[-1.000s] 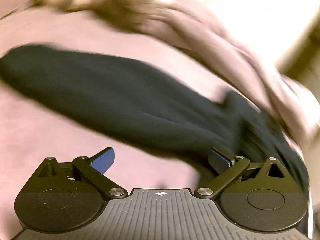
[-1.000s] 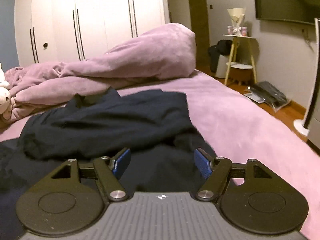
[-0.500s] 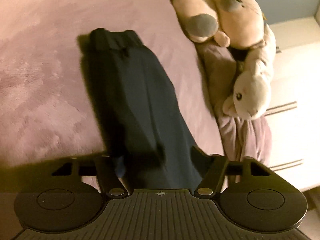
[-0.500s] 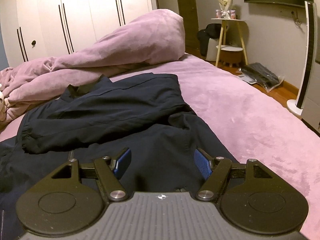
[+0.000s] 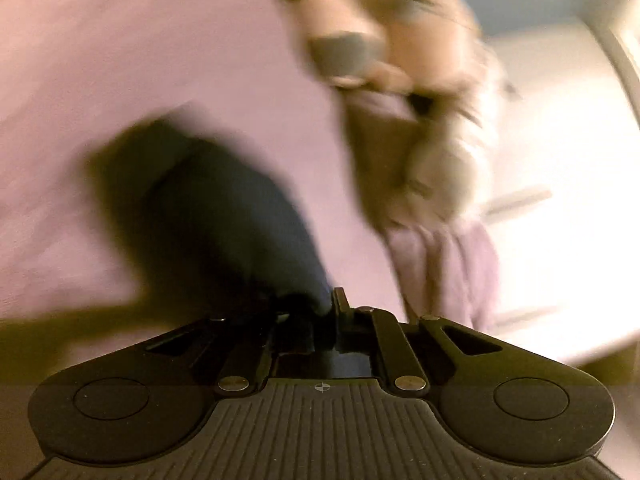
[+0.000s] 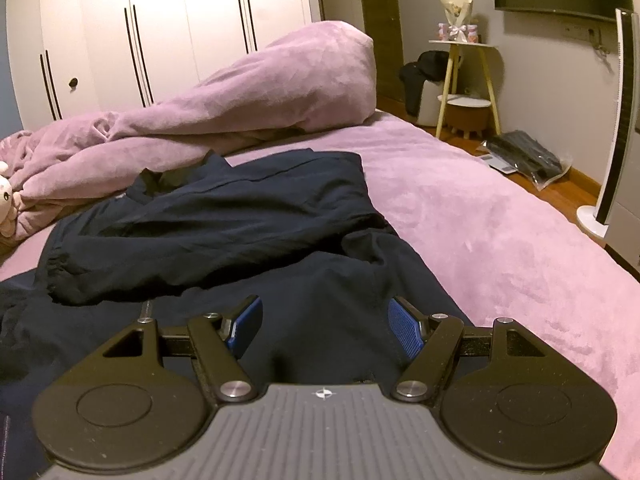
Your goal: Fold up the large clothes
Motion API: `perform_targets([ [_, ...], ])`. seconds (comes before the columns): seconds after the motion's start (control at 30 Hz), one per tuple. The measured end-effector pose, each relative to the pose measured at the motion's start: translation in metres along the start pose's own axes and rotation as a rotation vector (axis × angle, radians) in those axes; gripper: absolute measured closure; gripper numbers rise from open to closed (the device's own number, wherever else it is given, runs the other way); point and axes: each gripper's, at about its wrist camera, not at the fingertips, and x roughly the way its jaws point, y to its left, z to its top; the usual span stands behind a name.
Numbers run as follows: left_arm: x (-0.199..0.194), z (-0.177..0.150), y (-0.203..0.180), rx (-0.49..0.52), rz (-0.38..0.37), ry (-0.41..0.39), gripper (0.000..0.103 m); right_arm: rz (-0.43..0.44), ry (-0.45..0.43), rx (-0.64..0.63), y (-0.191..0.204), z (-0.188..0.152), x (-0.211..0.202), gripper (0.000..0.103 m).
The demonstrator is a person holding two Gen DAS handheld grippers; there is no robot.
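Observation:
A large dark navy jacket [image 6: 224, 224] lies crumpled on the pink bed [image 6: 480, 220], one sleeve folded across its body. In the blurred left wrist view its other sleeve [image 5: 224, 216] stretches away over the bedcover to its cuff. My left gripper [image 5: 320, 312] is shut on the near end of that sleeve, with dark fabric pinched between the jaws. My right gripper [image 6: 324, 330] hovers open just over the jacket's lower body, and its blue pads [image 6: 406, 332] grip nothing.
A bunched pink duvet [image 6: 260, 92] lies along the far side of the bed before white wardrobe doors [image 6: 160, 20]. Plush toys [image 5: 400, 60] sit beside the sleeve. A side table [image 6: 464, 64], a bagged item on the floor and a white tower fan [image 6: 616, 120] stand right of the bed.
The left jaws went from wide open to closed on the sleeve, and the left view rolled and swung. It is now motion-blurred. The right gripper stayed open over the jacket.

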Motion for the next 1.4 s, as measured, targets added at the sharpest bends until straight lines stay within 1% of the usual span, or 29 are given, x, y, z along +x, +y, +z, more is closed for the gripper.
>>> perform_targets([
  [0.07, -0.004, -0.015, -0.051, 0.172, -0.066, 0.034, 0.094, 0.013, -0.002, 0.015, -0.003, 0.0, -0.002, 0.032],
  [0.13, -0.009, -0.045, -0.106, 0.338, -0.17, 0.085, 0.094, 0.029, 0.0, 0.033, -0.005, 0.0, -0.003, 0.032],
  [0.2, -0.01, -0.093, -0.159, 0.477, -0.294, 0.173, 0.092, 0.044, 0.002, 0.052, -0.005, -0.001, -0.005, 0.032],
  [0.27, -0.01, -0.149, -0.199, 0.599, -0.394, 0.272, 0.092, 0.06, 0.004, 0.068, -0.005, -0.002, -0.008, 0.032],
  [0.3, -0.01, -0.18, -0.214, 0.656, -0.438, 0.33, 0.087, 0.072, 0.001, 0.075, -0.006, -0.002, -0.011, 0.032],
  [0.33, -0.009, -0.209, -0.226, 0.708, -0.469, 0.386, 0.072, 0.082, -0.001, 0.077, -0.006, -0.002, -0.013, 0.032],
  [0.37, -0.007, -0.239, -0.233, 0.758, -0.494, 0.439, 0.06, 0.089, -0.001, 0.076, -0.006, -0.002, -0.014, 0.032],
  [0.4, -0.005, -0.266, -0.236, 0.801, -0.502, 0.484, 0.038, 0.101, 0.003, 0.073, -0.007, -0.002, -0.015, 0.032],
  [0.43, -0.002, -0.288, -0.235, 0.837, -0.484, 0.519, 0.033, 0.114, 0.013, 0.073, -0.009, -0.002, -0.014, 0.032],
  [0.5, 0.005, -0.321, -0.222, 0.881, -0.409, 0.573, 0.034, 0.13, 0.036, 0.078, -0.013, -0.001, -0.01, 0.032],
  [0.57, 0.009, -0.334, -0.204, 0.885, -0.294, 0.585, 0.035, 0.148, 0.053, 0.078, -0.016, 0.0, -0.007, 0.032],
  [0.6, 0.009, -0.334, -0.193, 0.88, -0.246, 0.576, 0.035, 0.165, 0.068, 0.082, -0.017, 0.001, -0.003, 0.032],
  [0.63, 0.005, -0.332, -0.183, 0.883, -0.203, 0.557, 0.034, 0.186, 0.08, 0.089, -0.017, 0.001, 0.001, 0.032],
  [0.7, -0.001, -0.319, -0.169, 0.896, -0.109, 0.478, 0.034, 0.243, 0.118, 0.108, -0.015, 0.003, 0.012, 0.032],
  [0.8, -0.014, -0.301, -0.158, 0.911, -0.032, 0.36, 0.028, 0.347, 0.18, 0.157, -0.005, 0.008, 0.036, 0.032],
  [0.87, -0.009, -0.287, -0.156, 0.918, 0.018, 0.321, 0.028, 0.428, 0.219, 0.221, 0.004, 0.012, 0.054, 0.032],
  [0.93, 0.0, -0.272, -0.156, 0.906, 0.053, 0.325, 0.028, 0.492, 0.257, 0.299, 0.012, 0.014, 0.074, 0.032],
  [1.03, 0.002, -0.265, -0.149, 0.905, 0.081, 0.321, 0.028, 0.563, 0.328, 0.441, 0.018, 0.015, 0.104, 0.032],
  [1.07, 0.002, -0.263, -0.147, 0.912, 0.088, 0.315, 0.028, 0.576, 0.345, 0.474, 0.019, 0.014, 0.108, 0.032],
  [1.13, -0.001, -0.263, -0.142, 0.917, 0.094, 0.312, 0.028, 0.593, 0.359, 0.486, 0.023, 0.014, 0.116, 0.033],
  [1.2, -0.002, -0.261, -0.137, 0.911, 0.109, 0.312, 0.028, 0.583, 0.372, 0.501, 0.026, 0.011, 0.124, 0.04],
  [1.23, -0.002, -0.259, -0.136, 0.906, 0.114, 0.311, 0.028, 0.584, 0.38, 0.525, 0.027, 0.011, 0.13, 0.046],
  [1.3, -0.003, -0.258, -0.132, 0.894, 0.118, 0.316, 0.028, 0.588, 0.394, 0.57, 0.027, 0.01, 0.14, 0.053],
  [1.4, -0.003, -0.257, -0.131, 0.891, 0.116, 0.319, 0.028, 0.585, 0.409, 0.57, 0.033, 0.009, 0.145, 0.071],
])
